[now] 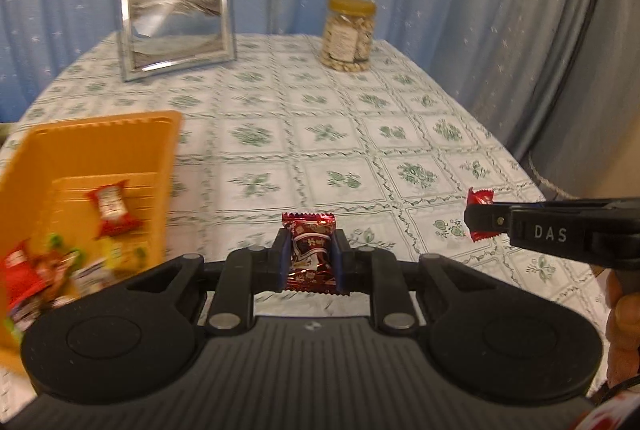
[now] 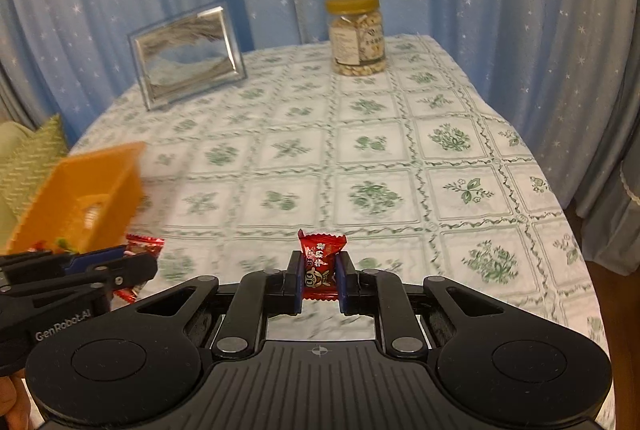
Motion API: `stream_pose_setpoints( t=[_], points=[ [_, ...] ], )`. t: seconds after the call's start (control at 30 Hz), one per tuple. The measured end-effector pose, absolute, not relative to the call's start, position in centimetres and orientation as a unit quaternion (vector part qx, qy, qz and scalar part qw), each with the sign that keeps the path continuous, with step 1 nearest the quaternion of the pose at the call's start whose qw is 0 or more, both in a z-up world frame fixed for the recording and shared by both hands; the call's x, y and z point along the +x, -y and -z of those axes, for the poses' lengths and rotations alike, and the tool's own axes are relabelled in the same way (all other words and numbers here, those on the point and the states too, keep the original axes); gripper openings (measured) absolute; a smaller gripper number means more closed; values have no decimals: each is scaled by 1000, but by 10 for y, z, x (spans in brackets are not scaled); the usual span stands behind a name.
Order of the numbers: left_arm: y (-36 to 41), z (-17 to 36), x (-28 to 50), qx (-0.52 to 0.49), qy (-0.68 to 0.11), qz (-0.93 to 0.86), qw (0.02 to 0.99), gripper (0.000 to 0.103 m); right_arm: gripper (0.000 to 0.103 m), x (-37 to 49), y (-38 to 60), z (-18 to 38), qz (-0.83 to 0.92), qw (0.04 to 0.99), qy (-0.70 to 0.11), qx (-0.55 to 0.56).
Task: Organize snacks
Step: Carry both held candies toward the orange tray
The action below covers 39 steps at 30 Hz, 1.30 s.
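While both candies hang clear of the tabletop (image 2: 400,150), each hand-held gripper is clenched on its own load. The left hand-held gripper (image 1: 311,254) squeezes a dark red foil-wrapped candy with white lettering (image 1: 311,250) between its blue pads, gripped across the plump middle so the crimped ends stick out front and back; that hold probably keeps the slippery wrapper from sliding loose. The right hand-held gripper (image 2: 320,270) pinches a bright red wrapped candy with a round cartoon print (image 2: 322,262) the same way, its serrated end standing above the fingertips.

Off to the left sits the orange plastic basket with ribbed walls (image 1: 120,134), blurred in both views. It already holds a red candy on its floor and a jumble of red, green and yellow packets (image 1: 52,266) at its near end, so it looks like the collecting place for the snacks. Both candies are over the cloth near the front edge, the left one closer to the basket and the right one well apart from it.

Farther back stand a silver-framed picture (image 1: 176,26) and a clear jar of pale snacks with a yellow lid (image 1: 350,34), set upright near the rear and out of the working path. Judging from this, the next step is carrying both candies to the basket and letting go above its open top.
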<state>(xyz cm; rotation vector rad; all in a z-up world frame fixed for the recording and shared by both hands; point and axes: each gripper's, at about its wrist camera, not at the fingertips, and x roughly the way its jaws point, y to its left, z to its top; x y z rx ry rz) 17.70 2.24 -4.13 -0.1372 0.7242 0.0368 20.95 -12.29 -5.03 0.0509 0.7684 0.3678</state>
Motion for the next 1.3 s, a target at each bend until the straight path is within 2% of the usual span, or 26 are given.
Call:
stream_pose_setpoints(
  t=[0.53, 1.3],
  points=[
    [-61, -4, 74, -85, -326, -39, 941, 19, 16, 110, 76, 17, -192, 911, -363, 44],
    [-104, -25, 1, -105, -305, -70, 944, 19, 16, 41, 13, -1, -244, 907, -343, -3]
  ],
)
